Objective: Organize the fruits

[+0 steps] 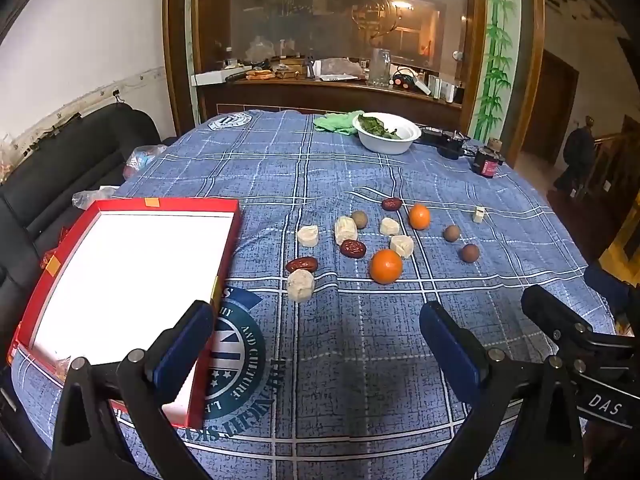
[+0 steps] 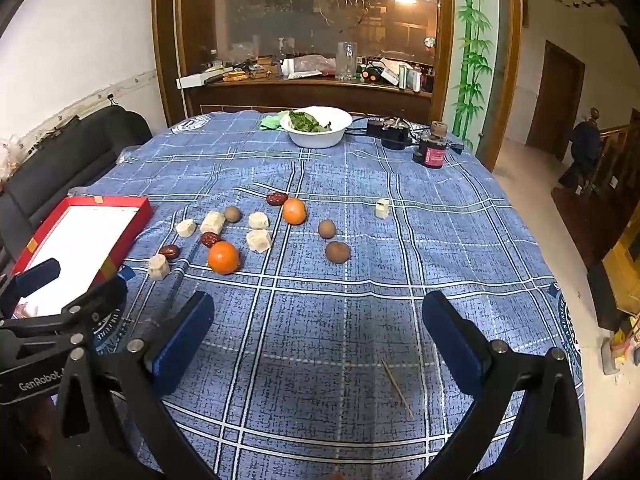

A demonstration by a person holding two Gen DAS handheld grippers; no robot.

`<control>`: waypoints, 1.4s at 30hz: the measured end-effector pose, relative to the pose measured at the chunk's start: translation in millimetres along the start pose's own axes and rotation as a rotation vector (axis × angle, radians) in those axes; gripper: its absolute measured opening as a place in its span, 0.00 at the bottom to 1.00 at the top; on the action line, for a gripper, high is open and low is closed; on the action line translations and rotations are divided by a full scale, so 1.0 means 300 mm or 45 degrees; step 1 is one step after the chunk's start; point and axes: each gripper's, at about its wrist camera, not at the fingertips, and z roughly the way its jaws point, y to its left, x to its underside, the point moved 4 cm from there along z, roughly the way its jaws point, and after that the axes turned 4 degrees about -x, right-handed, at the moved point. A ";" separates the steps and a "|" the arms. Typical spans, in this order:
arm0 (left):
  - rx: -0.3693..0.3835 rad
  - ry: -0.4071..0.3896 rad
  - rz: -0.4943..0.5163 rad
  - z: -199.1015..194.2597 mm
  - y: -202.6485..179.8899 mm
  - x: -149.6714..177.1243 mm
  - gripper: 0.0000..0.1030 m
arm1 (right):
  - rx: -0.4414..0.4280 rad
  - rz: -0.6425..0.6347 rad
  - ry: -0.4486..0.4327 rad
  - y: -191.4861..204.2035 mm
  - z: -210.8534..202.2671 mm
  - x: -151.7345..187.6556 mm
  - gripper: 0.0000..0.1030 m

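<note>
Claws wide apart and empty above the blue checked cloth, fruit not yet touched.

Left claw [image 1: 316, 344] and right claw [image 2: 318, 336] both hang with pads spread, gripping nothing, low over the tablecloth [image 2: 360, 312]. From the right claw, the fruit lies scattered toward 11 o'clock: a near orange [image 2: 223, 257], a far orange [image 2: 294, 211], dark red dates [image 2: 169, 251], brown round fruits [image 2: 337, 252] and pale chunks [image 2: 259, 240]. The red box [image 1: 224, 264], white inside, sits at the left claw's 10 o'clock. The oranges are probably firm, light and apt to roll, so pinch across the widest middle; the dates look soft, so squeeze gently along their short side.
</note>
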 end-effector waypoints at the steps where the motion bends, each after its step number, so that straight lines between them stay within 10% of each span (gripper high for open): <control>1: -0.004 -0.003 -0.001 -0.002 0.002 0.000 0.99 | -0.004 -0.001 -0.004 0.013 -0.003 -0.001 1.00; 42: -0.025 0.034 -0.008 0.014 0.011 0.003 0.99 | -0.084 0.000 -0.004 0.041 0.001 0.006 1.00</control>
